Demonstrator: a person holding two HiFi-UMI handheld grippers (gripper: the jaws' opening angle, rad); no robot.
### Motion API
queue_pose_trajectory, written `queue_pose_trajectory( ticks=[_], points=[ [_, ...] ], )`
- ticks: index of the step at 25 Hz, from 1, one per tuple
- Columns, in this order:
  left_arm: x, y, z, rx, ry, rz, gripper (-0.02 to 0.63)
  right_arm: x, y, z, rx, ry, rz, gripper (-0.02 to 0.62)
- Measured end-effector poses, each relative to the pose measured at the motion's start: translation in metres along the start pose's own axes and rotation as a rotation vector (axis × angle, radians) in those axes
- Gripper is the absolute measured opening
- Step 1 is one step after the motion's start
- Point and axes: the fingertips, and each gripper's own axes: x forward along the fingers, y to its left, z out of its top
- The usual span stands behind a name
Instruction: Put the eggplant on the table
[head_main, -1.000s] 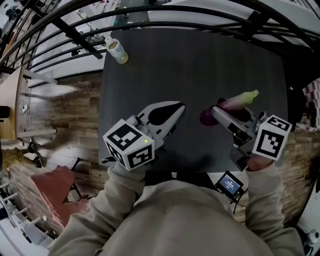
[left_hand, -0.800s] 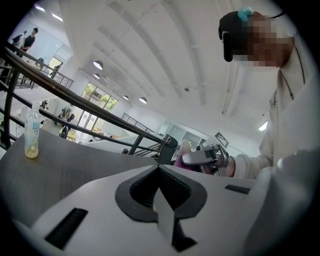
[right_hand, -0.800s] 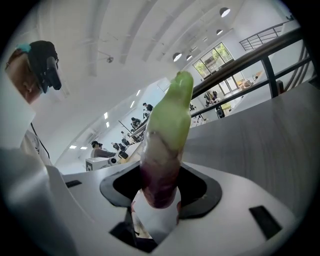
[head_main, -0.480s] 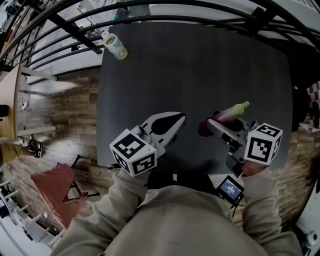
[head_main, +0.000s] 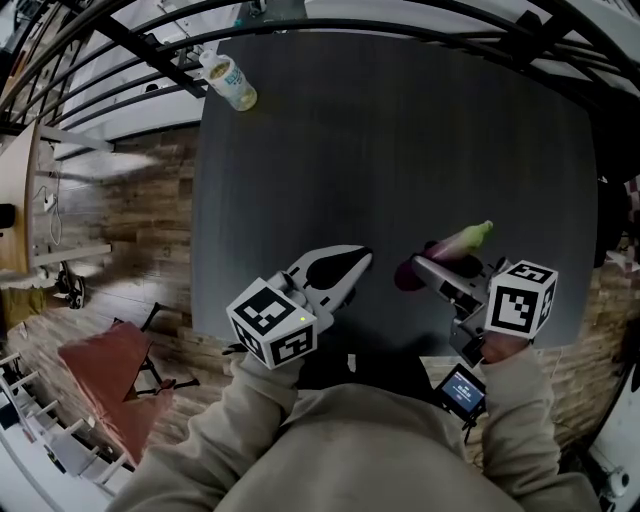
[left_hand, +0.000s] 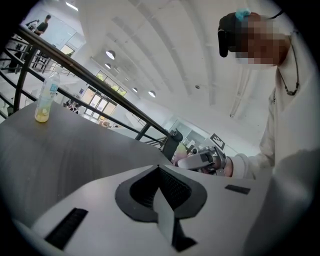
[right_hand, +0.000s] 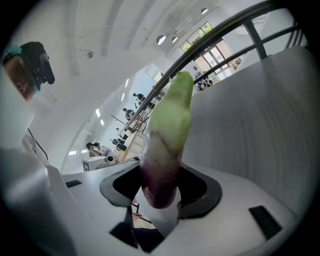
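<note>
Dark worktop (head_main: 400, 150), bottle (head_main: 228, 82) at its far corner; right hand-held gripper (head_main: 428, 266) clamps the eggplant (head_main: 458, 241) over the near side, purple end half hidden by the jaws; left hand-held gripper (head_main: 345, 265) closed, empty.

The head view looks steeply down on the dark table (head_main: 400, 140) from above its near edge and takes in most of its top. The 2 gripper views ride low over the table's near part. The left one faces the far-left corner, where the bottle (left_hand: 45, 100) also shows from above. The right one, tilted, faces the far railing (right_hand: 225, 39), with the eggplant (right_hand: 167, 145) close before its lens.
</note>
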Motion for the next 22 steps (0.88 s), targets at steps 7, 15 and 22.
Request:
queue_pose_trajectory(
  ticks=[7, 15, 22],
  points=[
    [-0.004, 0.013, -0.024, -0.035, 0.029, 0.026, 0.002, 0.012, -0.025, -0.024, 0.063, 0.064, -0.010, 0.216],
    [-0.002, 0.019, -0.046, -0.068, 0.054, 0.042, 0.002, 0.008, -0.069, -0.057, 0.117, 0.168, -0.099, 0.216],
    [-0.004, 0.020, -0.058, -0.084, 0.068, 0.051, 0.002, 0.016, -0.087, -0.079, 0.137, 0.228, -0.138, 0.216]
  ],
)
